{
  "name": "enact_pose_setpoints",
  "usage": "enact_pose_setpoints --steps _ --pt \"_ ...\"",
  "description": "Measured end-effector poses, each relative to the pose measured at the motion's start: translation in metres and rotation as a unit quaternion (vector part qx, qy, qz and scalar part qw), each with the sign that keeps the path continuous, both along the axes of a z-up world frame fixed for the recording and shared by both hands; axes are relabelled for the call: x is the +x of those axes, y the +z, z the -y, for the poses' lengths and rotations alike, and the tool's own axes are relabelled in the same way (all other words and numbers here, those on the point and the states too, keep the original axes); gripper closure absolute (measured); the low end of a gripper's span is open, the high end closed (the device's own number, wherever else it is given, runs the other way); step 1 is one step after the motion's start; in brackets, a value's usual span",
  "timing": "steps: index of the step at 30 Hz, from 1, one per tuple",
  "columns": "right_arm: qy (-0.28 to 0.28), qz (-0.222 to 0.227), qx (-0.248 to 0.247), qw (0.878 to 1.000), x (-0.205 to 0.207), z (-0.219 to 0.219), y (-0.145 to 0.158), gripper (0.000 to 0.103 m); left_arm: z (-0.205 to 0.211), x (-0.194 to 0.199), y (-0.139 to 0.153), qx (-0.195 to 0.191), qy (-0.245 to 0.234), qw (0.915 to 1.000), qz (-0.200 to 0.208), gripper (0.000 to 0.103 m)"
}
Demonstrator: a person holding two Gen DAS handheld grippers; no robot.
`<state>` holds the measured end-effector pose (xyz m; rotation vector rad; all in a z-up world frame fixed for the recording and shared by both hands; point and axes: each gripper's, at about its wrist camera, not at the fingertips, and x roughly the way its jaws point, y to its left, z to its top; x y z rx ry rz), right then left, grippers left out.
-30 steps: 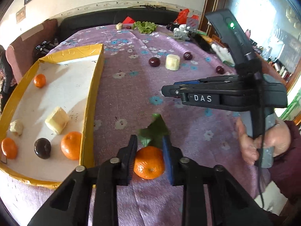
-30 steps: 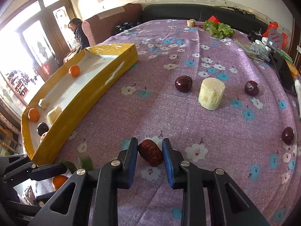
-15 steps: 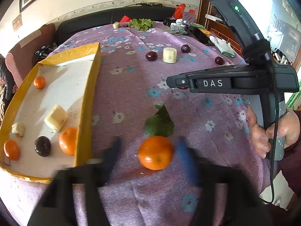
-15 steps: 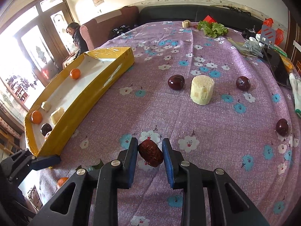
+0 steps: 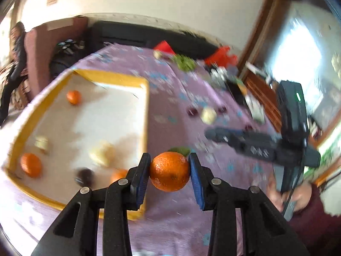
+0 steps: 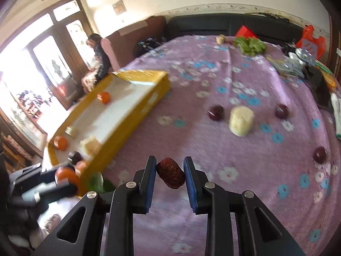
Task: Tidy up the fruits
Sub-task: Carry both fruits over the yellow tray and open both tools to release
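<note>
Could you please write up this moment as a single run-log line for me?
left claw: shut on orange | right claw: shut on red date | both lifted off tablecloth | yellow tray: holds sorted fruit

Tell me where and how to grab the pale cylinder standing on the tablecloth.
Grip the cylinder across its round side wall, about mid-height, coming down from above and in front. It stands upright on a flat end, and the dark fruit beside it leaves room for fingers.

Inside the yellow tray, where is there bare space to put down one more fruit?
The tray's middle and far part is bare, between the lone far orange and the near cluster. The near end is crowded: an orange, a dark fruit, pale chunks and another orange.
</note>
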<state>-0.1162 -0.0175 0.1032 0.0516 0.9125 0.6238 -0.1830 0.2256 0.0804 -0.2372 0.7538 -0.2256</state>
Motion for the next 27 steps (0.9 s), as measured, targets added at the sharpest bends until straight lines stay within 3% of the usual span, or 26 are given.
enact_pose_setpoints --steps 5,8,15,18,22,27 --pt "0.04 -0.011 0.045 0.998 0.008 -0.039 0.021 0.073 -0.055 0.017 0.018 0.035 0.074 0.9966 0.009 0.067" --pt "0.067 -0.019 0.054 0.996 0.014 -0.075 0.026 0.073 -0.092 0.039 0.011 0.028 0.109 0.9935 -0.017 0.067" --pt "0.104 -0.022 -0.013 0.994 0.021 -0.159 -0.001 0.073 -0.126 0.074 -0.027 0.036 0.139 0.9864 -0.08 0.067" --pt "0.106 -0.028 -0.04 0.993 0.029 -0.179 -0.019 0.073 -0.129 0.077 -0.036 0.043 0.141 0.985 -0.089 0.067" --pt "0.106 -0.039 -0.058 0.992 0.035 -0.19 -0.037 0.073 -0.137 0.073 -0.039 0.021 0.147 0.9848 -0.091 0.065" --pt "0.11 -0.029 -0.072 0.991 0.033 -0.195 -0.039 0.073 -0.144 0.054 -0.024 -0.007 0.161 0.9846 -0.068 0.048"
